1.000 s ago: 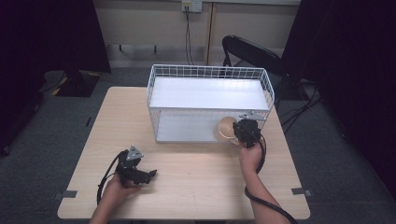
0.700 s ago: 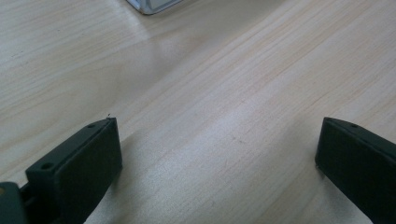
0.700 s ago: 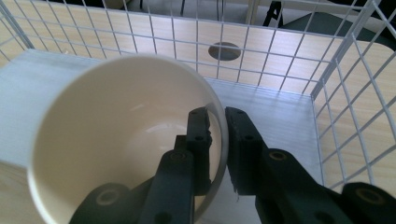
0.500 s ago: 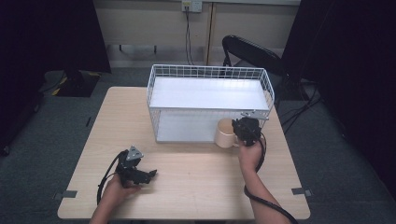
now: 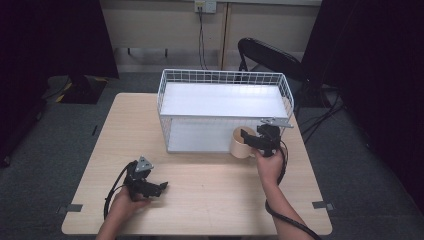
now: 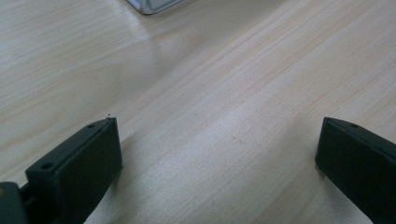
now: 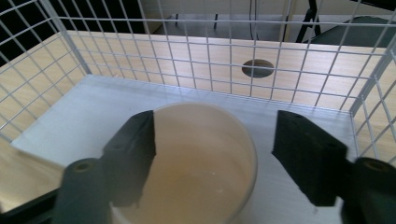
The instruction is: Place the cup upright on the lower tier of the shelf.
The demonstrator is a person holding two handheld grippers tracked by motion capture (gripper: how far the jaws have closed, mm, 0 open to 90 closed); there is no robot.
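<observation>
A beige cup (image 5: 241, 142) stands upright at the front right corner of the white wire rack (image 5: 225, 80), on its lower shelf (image 7: 93, 107). My right gripper (image 5: 252, 139) reaches it from the right, and its jaws have just been opening. In the right gripper view the cup (image 7: 196, 163) sits between the parted jaws of this gripper (image 7: 215, 128): one jaw overlaps the rim, the other stands clear. My left gripper (image 5: 159, 187) rests open near the table's front left, and between its jaws (image 6: 217, 135) lies bare wood.
The rack takes up the back middle of the wooden table (image 5: 210, 200), with wire walls round both shelves. A round cable hole (image 7: 258, 68) shows through the mesh. A black chair (image 5: 272, 55) stands behind the table.
The cup went from tilted to upright at the rack's front right. The right gripper's jaws, shut on it before, now stand apart. The left hand kept still.
</observation>
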